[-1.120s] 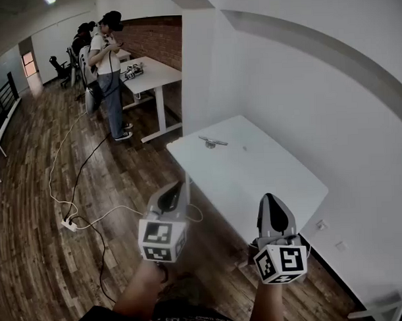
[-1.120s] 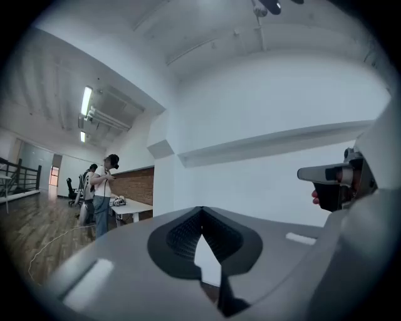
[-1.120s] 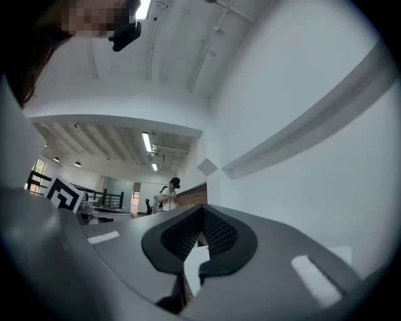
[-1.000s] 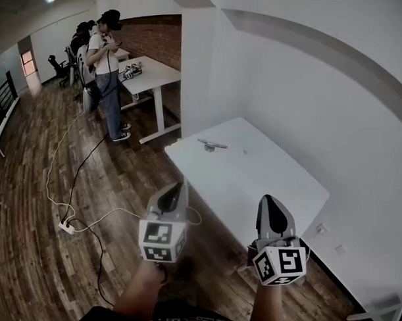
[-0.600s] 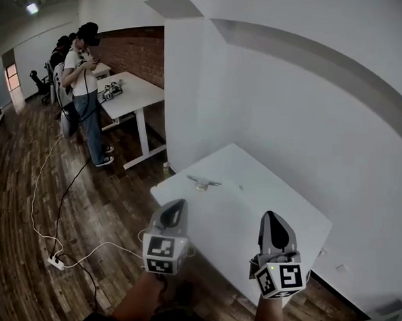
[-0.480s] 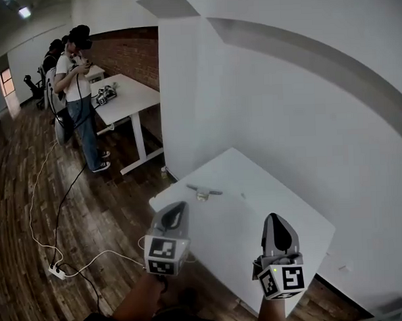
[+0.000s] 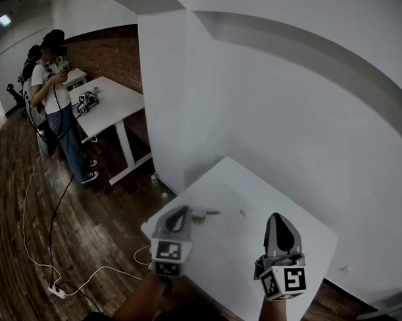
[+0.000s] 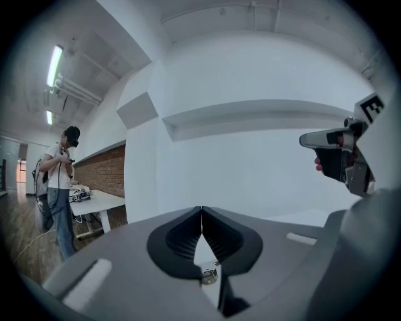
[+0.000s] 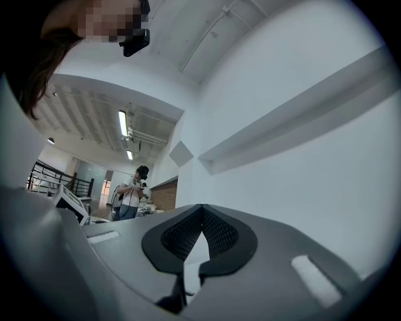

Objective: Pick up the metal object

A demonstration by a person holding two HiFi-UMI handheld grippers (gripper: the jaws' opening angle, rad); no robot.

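Note:
The metal object [image 7: 205, 214], a small T-shaped piece, lies near the left front corner of the white table [image 7: 254, 187]. My left gripper [image 7: 183, 209] is shut and empty, its tip just left of the object and covering part of it. In the left gripper view the object [image 8: 209, 274] shows low in the gap under the closed jaws of the left gripper [image 8: 201, 213]. My right gripper [image 7: 279, 217] hangs over the table's front right part, shut with nothing in it. Its jaws also meet in the right gripper view [image 9: 202, 208].
A white wall [image 7: 285, 107] runs close behind the table. At the back left a person [image 7: 57, 109] stands by a second white desk [image 7: 110, 104]. A cable and power strip [image 7: 57, 291] lie on the wooden floor to the left.
The view has closed in on the table. Both grippers, earlier short of its front edge, now hang over it, and the metal object sits right by the left gripper's tip. Jaws stayed shut.

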